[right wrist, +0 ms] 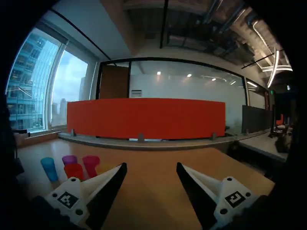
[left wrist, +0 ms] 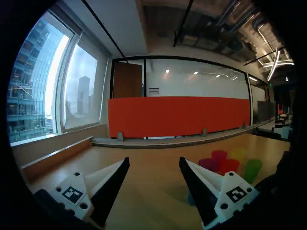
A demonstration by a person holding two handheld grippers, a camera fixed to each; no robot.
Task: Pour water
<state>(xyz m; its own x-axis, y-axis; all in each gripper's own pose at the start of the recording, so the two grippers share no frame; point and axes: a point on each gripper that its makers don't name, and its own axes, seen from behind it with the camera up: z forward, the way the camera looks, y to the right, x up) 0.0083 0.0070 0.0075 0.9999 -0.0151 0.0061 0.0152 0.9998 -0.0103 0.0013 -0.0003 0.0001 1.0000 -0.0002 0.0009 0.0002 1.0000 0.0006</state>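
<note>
Several coloured plastic cups stand in a cluster on the wooden table [left wrist: 153, 184]. In the left gripper view they sit right of the fingers: a purple cup [left wrist: 208, 164], a red cup [left wrist: 229, 165], a yellow cup [left wrist: 238, 154] and a green cup [left wrist: 253, 170]. My left gripper [left wrist: 153, 161] is open and empty, just left of them. In the right gripper view the cluster lies at the lower left: a blue cup [right wrist: 49, 168], a purple cup [right wrist: 69, 159], a red cup [right wrist: 73, 170] and a pink cup [right wrist: 91, 164]. My right gripper [right wrist: 150, 166] is open and empty, to their right.
An orange divider panel [left wrist: 178, 116] runs along the table's far edge, with a glass wall behind it. A wooden ledge [left wrist: 57, 153] and tall windows [left wrist: 42, 96] line the left side. Another desk [right wrist: 264, 143] stands at the right.
</note>
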